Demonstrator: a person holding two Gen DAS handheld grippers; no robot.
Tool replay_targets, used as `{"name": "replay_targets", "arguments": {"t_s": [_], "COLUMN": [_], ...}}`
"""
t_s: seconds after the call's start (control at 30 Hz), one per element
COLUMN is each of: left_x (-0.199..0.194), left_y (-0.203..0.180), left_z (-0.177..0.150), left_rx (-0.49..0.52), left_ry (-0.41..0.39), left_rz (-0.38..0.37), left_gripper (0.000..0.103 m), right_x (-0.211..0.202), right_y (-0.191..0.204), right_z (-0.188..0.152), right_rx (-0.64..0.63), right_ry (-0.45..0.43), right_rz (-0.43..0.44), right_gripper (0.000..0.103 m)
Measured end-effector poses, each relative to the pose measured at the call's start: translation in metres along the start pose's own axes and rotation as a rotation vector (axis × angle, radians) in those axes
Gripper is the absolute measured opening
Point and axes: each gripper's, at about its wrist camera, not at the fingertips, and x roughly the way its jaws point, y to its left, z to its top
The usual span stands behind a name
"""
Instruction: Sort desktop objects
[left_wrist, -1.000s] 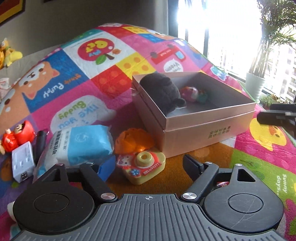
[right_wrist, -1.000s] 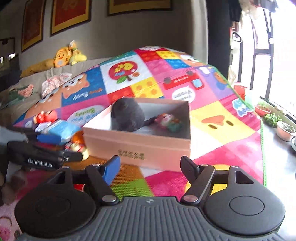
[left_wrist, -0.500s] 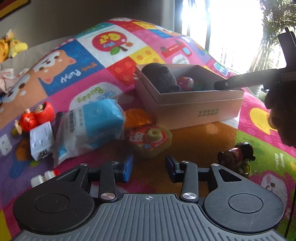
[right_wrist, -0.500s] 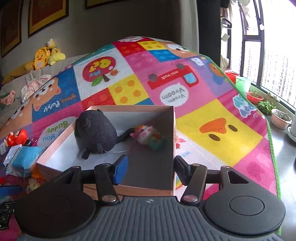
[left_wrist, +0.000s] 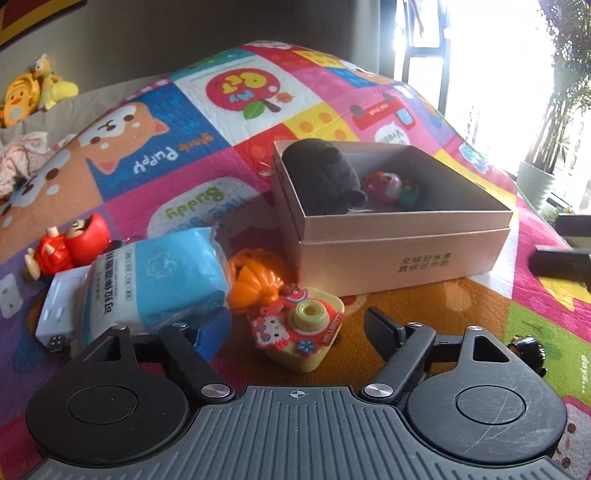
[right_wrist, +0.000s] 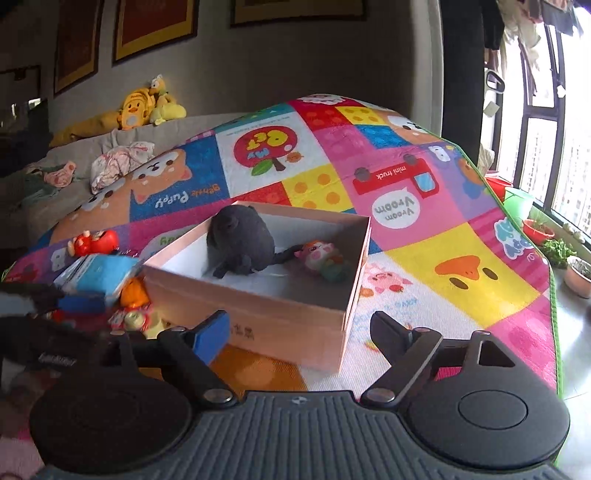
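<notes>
Two hand-held grippers are in my views, both spread apart and grasping nothing, their jaws having just been opening. My left hand-held gripper (left_wrist: 297, 328) hovers over the yellow toy camera (left_wrist: 297, 328), which sits between its fingers on the play mat (left_wrist: 155, 147), untouched. Beside the camera lie an orange toy (left_wrist: 255, 275), a blue tissue pack (left_wrist: 155, 280) and a red figurine (left_wrist: 70, 245). My right hand-held gripper (right_wrist: 299, 332) faces the open cardboard box (right_wrist: 295, 314), where a dark plush (right_wrist: 240, 243) and a small pink toy (right_wrist: 321, 256) rest.
</notes>
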Motion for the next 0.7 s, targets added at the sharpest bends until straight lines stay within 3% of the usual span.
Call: {"name": "replay_targets", "arguments": {"t_s": [0.07, 0.23, 0.4, 0.47, 0.57, 0.7], "left_x": [0.005, -0.014, -0.055, -0.070, -0.078, -0.076], "left_y": [-0.002, -0.002, -0.001, 0.000, 0.008, 0.028], "left_z": [0.000, -0.012, -0.040, -0.052, -0.060, -0.056], "left_rx": [0.022, 0.067, 0.107, 0.117, 0.098, 0.054], "left_ry": [0.012, 0.009, 0.050, 0.054, 0.056, 0.051], "left_rz": [0.006, -0.025, -0.156, -0.163, -0.111, 0.053], "left_gripper": [0.061, 0.060, 0.062, 0.064, 0.077, 0.078], "right_x": [-0.010, -0.018, -0.013, -0.015, -0.019, -0.019], "right_y": [0.009, 0.019, 0.022, 0.024, 0.025, 0.029], "right_z": [-0.015, -0.038, -0.048, -0.049, -0.049, -0.052], "right_rx": [-0.057, -0.038, 0.005, 0.000, 0.018, 0.036], "right_ry": [0.004, 0.028, 0.064, 0.064, 0.060, 0.097], "right_rz": [-0.012, 0.024, 0.050, 0.050, 0.063, 0.088], "right_gripper": [0.087, 0.091, 0.097, 0.098, 0.103, 0.103]}}
